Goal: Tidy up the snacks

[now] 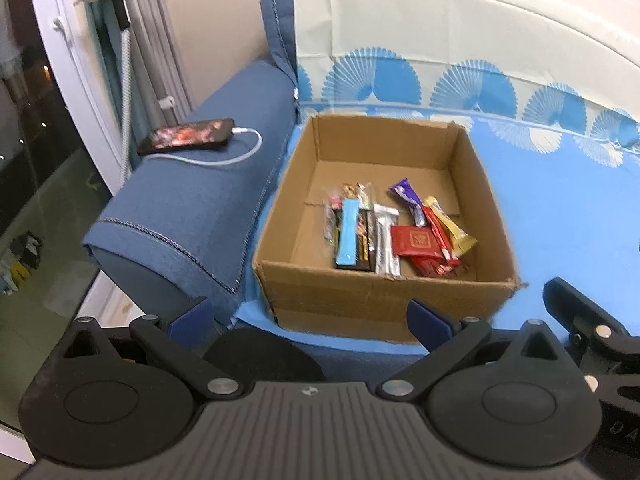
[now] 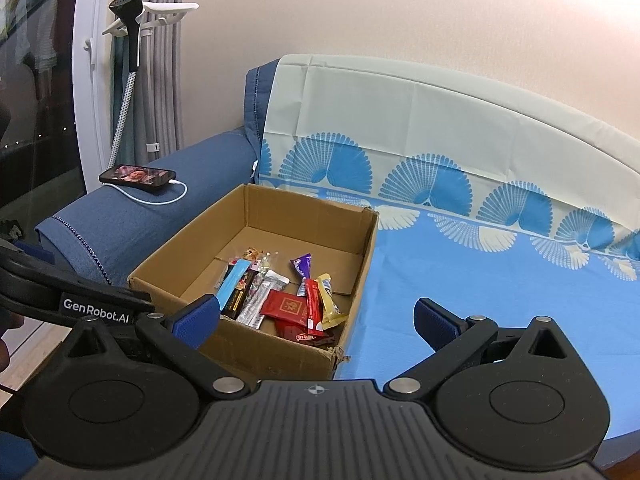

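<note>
Both my left gripper (image 1: 312, 320) and right gripper (image 2: 316, 320) hang with jaws spread and empty, short of the cardboard box (image 1: 384, 300) on the blue cloth (image 2: 500, 280). The snacks (image 1: 400, 228) lie flat on the box floor: light, slick, crinkly wrappers, probably crushable. I judge a gentle pinch across a bar's narrow width safest.
</note>
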{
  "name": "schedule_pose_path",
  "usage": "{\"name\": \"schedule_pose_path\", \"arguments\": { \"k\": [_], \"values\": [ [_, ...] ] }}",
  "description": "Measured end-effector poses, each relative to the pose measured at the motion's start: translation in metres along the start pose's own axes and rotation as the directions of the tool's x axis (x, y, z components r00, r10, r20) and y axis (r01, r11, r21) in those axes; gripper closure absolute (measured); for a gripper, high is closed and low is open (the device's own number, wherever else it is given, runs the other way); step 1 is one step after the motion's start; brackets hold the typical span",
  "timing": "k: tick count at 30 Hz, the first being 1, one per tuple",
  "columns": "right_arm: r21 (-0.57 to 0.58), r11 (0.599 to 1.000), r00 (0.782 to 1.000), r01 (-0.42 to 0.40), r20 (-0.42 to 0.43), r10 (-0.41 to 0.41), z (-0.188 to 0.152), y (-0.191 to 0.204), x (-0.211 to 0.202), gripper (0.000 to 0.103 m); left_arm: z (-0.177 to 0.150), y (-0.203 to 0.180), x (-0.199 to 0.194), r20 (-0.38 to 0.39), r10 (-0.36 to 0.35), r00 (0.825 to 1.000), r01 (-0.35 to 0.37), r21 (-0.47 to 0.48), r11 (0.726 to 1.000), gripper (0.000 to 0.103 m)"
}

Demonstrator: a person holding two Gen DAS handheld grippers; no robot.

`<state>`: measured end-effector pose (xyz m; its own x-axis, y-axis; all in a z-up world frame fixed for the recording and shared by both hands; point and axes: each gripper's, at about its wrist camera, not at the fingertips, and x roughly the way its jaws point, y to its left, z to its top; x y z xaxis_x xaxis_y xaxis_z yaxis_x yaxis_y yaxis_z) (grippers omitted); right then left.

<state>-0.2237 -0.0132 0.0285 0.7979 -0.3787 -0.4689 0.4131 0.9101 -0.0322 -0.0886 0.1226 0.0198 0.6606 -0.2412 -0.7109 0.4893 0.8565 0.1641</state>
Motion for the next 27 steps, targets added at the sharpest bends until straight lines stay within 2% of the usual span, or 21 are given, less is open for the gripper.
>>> {"name": "schedule_pose_path", "arguments": {
  "k": [27],
  "values": [
    [0.001,1.0,1.0,-0.006,0.005,0.006,-0.0003,-0.0009,-0.0003,0.0,-0.0024,-0.003,0.0006,0.003,0.007,1.0,-0.007,0.016,1.0,0.0]
  ]
}}
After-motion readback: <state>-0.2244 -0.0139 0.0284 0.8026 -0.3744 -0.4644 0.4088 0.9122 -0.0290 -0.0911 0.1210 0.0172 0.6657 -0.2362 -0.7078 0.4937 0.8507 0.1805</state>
